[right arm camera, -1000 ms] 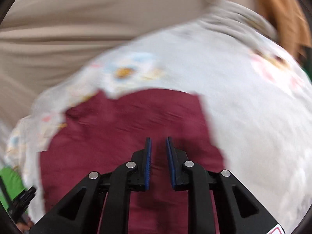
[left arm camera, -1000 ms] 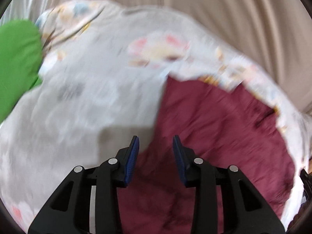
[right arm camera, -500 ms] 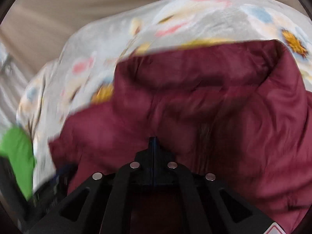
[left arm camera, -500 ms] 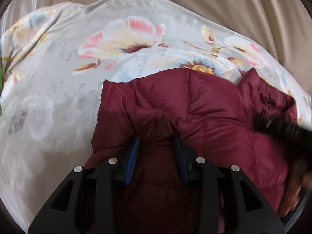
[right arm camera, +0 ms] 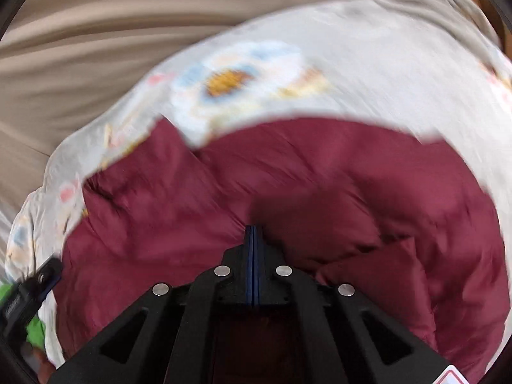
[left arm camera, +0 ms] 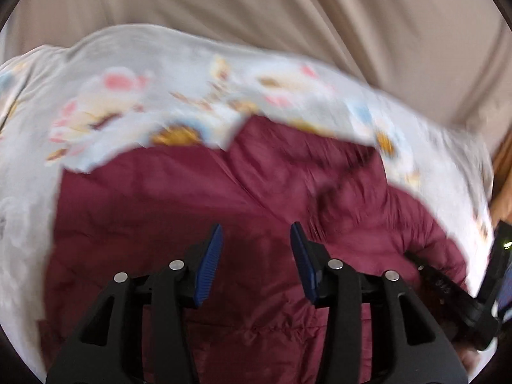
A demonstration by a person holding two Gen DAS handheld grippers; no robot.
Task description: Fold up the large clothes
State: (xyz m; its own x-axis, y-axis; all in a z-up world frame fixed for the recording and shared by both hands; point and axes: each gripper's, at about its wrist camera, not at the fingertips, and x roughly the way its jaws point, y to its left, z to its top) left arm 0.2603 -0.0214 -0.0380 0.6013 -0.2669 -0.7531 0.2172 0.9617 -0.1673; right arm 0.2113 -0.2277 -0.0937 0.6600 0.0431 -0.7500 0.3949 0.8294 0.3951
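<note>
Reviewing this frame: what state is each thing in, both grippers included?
Left gripper: open, above the jacket, holding nothing.
Right gripper: shut; whether it pinches fabric cannot be told.
Maroon jacket: puffy, creased, lying on the sheet.
Floral sheet: spread under the jacket.
Green cloth: only a corner shows.

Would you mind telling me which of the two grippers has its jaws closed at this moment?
The right gripper: its blue pads meet above the maroon puffer jacket, whereas the left gripper stands open with a clear gap.
</note>
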